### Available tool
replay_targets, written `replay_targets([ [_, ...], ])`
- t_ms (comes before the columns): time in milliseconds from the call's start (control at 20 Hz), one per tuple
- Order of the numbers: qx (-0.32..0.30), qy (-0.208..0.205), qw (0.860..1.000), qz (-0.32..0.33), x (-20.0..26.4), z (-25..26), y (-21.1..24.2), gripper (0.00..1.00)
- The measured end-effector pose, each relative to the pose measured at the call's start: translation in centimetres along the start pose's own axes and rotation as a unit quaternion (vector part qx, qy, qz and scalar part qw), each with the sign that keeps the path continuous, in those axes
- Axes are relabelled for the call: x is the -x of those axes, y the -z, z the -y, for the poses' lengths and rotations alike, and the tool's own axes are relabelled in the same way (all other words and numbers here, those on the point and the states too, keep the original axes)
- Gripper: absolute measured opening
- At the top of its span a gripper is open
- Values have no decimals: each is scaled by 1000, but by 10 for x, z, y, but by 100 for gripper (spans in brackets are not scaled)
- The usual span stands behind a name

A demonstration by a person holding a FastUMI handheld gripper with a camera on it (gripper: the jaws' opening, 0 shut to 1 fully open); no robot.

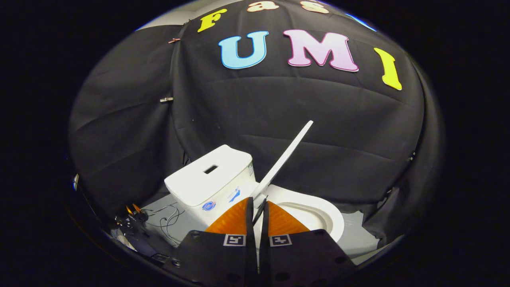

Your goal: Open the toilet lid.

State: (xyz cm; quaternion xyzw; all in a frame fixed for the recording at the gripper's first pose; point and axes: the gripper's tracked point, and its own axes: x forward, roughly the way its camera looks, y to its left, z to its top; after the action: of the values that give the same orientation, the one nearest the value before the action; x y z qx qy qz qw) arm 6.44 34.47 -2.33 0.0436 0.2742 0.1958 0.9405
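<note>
A white toilet stands against the black cloth, its tank point(211, 175) just beyond my left finger and its seat ring and bowl point(322, 213) beyond my right finger. The toilet lid point(285, 157) is lifted off the seat and tilts steeply up and away, seen edge-on as a thin white blade. Its lower edge runs down into the narrow gap between my fingers. My gripper point(259, 201) is closed on that edge, with a sliver of white showing between the two fingers.
Loose cables point(167, 217) and a small orange-tipped tool point(134, 210) lie on the grey floor left of the tank. Black cloth walls close in behind and on both sides. A patch of grey floor point(358, 237) shows right of the bowl.
</note>
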Motion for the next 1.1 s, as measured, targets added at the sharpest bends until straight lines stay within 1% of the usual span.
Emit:
replay_targets([
  [100,18,-1,1000,12,-3,-19,-14,7],
  [150,33,0,999,21,-9,-28,-14,10],
  [250,59,8,997,54,-15,-41,-23,10],
  [300,76,17,995,68,-16,-46,-26,13],
  [350,93,24,992,80,-20,-50,-28,13],
  [400,99,23,991,87,-21,-56,-28,13],
  [450,101,24,990,91,-25,-60,-28,19],
  [500,101,20,990,100,-27,-68,-31,23],
  [550,99,7,990,102,-30,-78,-30,23],
  [600,101,7,990,100,-35,-83,-26,27],
  [700,107,-5,988,108,-41,-95,-34,34],
  [750,105,-13,988,111,-43,-102,-36,34],
  [800,99,-31,989,110,-50,-114,-36,34],
  [850,94,-48,989,107,-51,-126,-33,43],
  [900,92,-65,988,106,-51,-138,-33,57],
  [1000,92,-78,986,114,-54,-149,-35,86],
  [1100,101,-83,984,121,-57,-156,-35,88],
])
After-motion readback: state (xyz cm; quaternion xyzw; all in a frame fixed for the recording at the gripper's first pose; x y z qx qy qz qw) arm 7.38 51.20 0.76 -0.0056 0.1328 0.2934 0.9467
